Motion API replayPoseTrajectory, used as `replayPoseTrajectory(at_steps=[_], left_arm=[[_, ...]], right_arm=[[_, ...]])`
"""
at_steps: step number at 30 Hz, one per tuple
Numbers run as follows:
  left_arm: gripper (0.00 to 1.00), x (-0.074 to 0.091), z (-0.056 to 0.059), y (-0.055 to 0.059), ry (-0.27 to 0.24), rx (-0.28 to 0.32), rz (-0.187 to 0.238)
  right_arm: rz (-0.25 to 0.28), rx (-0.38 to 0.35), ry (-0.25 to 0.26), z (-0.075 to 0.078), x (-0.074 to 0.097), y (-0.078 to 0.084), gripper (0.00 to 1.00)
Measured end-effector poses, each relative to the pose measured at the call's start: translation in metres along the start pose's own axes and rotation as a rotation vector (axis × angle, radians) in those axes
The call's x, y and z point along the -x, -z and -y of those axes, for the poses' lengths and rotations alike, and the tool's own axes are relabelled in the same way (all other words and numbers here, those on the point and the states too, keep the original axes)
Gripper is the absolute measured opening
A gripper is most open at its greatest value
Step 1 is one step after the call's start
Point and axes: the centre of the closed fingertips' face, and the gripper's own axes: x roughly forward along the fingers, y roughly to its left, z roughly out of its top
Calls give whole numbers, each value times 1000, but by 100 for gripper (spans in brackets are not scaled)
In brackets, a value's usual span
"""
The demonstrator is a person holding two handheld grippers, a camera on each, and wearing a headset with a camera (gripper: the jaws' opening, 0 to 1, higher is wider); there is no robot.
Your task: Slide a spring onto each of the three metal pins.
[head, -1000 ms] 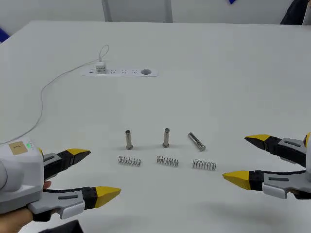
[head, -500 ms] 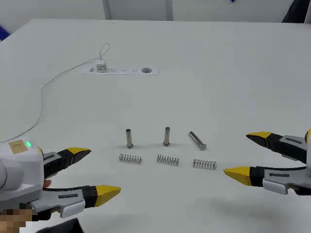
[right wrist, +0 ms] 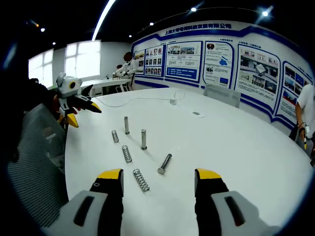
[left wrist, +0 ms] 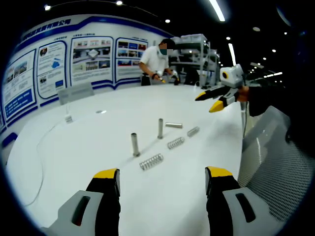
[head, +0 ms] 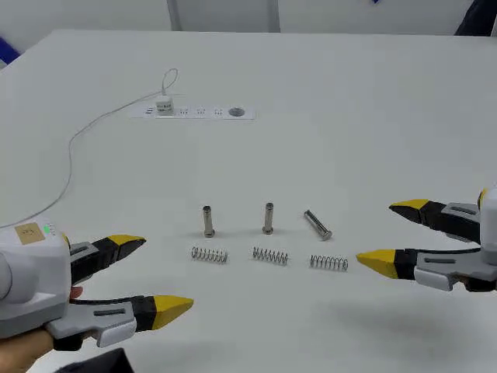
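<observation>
Three metal pins are on the white table: the left pin [head: 207, 221] and the middle pin [head: 269, 218] stand upright, while the right pin [head: 316, 225] lies on its side. In front of them lie three springs: left [head: 209, 254], middle [head: 270, 256], right [head: 329, 263]. My left gripper [head: 155, 273] hovers open at the near left, nothing between its yellow-tipped fingers. My right gripper [head: 394, 233] is open at the near right, a short way from the right spring. The left gripper view has the nearest pin [left wrist: 135, 144] and spring [left wrist: 151, 161] ahead; the right gripper view has the lying pin [right wrist: 165, 163] and nearest spring [right wrist: 141, 180].
A white power strip [head: 198, 113] with a plugged-in charger and a cable [head: 74, 144] lies at the back left of the table [head: 349, 116]. A person [left wrist: 158, 61] stands beyond the table's far end in the left gripper view.
My right gripper has edged slightly left toward the springs and lowered a little. The left gripper has hardly moved. The camera shifted slightly.
</observation>
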Motion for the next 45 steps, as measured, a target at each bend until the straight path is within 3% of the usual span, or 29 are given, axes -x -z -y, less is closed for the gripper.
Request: replayPoseTrajectory(at_steps=[18,25,34,45], left_arm=[[71,1,-2,0,-8,-1,-6],[71,0,-1,1,-6,-6,-12],[71,1,-2,2,-8,-4,-11],[71,1,-2,2,-10,-7,-11]], right_arm=[[-101,20,21,23,-37,-14,43],[-143,24,14,24,-57,-18,34],[-197,22,0,20,-79,-11,28],[-292,-13,31,24,-102,4,22]])
